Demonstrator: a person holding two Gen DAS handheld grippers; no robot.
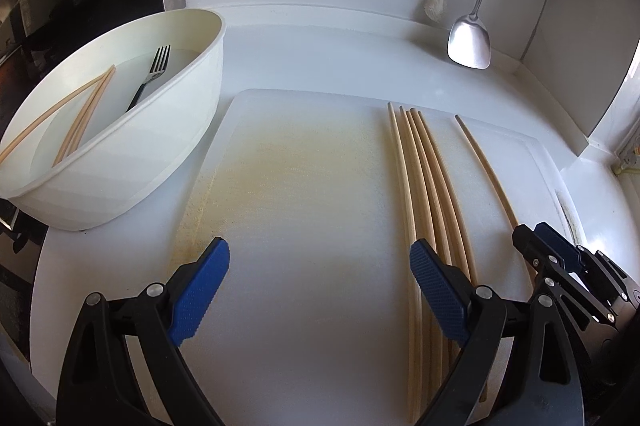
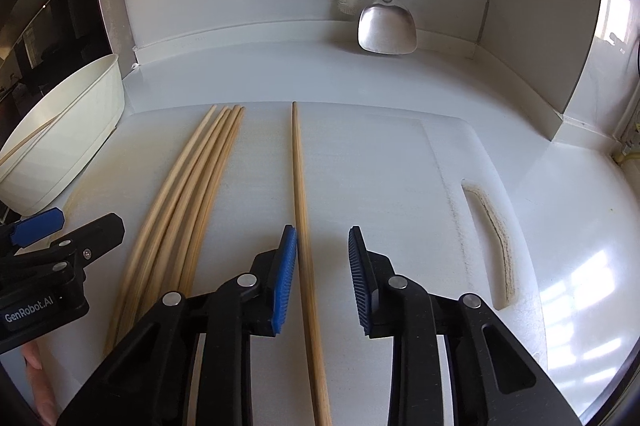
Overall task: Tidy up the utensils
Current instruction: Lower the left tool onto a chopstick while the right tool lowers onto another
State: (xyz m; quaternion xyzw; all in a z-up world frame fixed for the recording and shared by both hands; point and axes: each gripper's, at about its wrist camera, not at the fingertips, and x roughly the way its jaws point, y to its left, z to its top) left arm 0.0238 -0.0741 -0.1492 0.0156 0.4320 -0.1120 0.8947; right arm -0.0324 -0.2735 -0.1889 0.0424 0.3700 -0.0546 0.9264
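Plain pale wooden chopsticks: four bunched (image 2: pixel 188 194) on the white cutting board (image 2: pixel 380 166), a single one (image 2: pixel 301 194) apart, lying between the right gripper (image 2: pixel 322 278)'s spread fingers. Left gripper (image 1: pixel 320 290) gapes wide, empty. White counter (image 2: pixel 280 70), tub (image 1: pixel 168 154) at left.

The left gripper (image 1: pixel 320 286) was held low with its blue-padded fingers (image 1: pixel 200 290) spread wide apart and gripping nothing. The right gripper (image 2: pixel 322 278) sat just beside it on the right, its fingers (image 2: pixel 285 278) parted more narrowly, both pointing forward in roughly parallel lines.
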